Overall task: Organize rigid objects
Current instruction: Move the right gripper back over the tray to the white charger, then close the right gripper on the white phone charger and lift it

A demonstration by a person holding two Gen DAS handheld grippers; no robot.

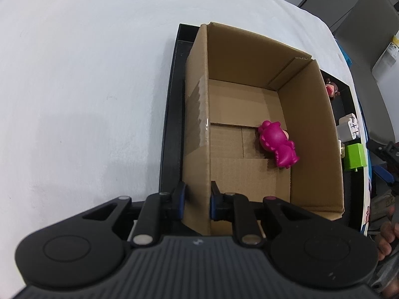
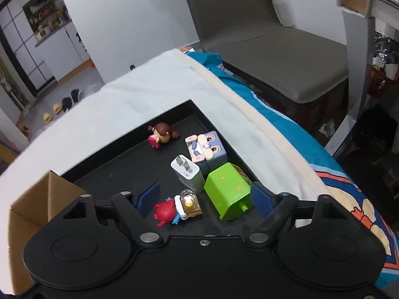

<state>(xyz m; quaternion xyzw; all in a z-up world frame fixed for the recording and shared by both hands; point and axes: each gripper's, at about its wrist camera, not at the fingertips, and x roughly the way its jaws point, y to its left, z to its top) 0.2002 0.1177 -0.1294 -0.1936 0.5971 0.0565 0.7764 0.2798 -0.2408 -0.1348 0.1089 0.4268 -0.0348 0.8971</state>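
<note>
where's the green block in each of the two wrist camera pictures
Left wrist: the green block sits at the far right edge, on the black tray, just outside the cardboard box.
Right wrist: it lies low centre-right, between the open fingers of the right gripper, beside the white charger.
Shared landmark: the white charger.

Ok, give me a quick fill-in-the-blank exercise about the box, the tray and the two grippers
1. The left gripper is clamped on the wall of the cardboard ____.
2. The only toy lying inside the box is coloured ____.
3. The charger, green block and other toys sit on a black ____.
4. The jaws of the right gripper hold ____.

Missing words: box; pink; tray; nothing
</note>
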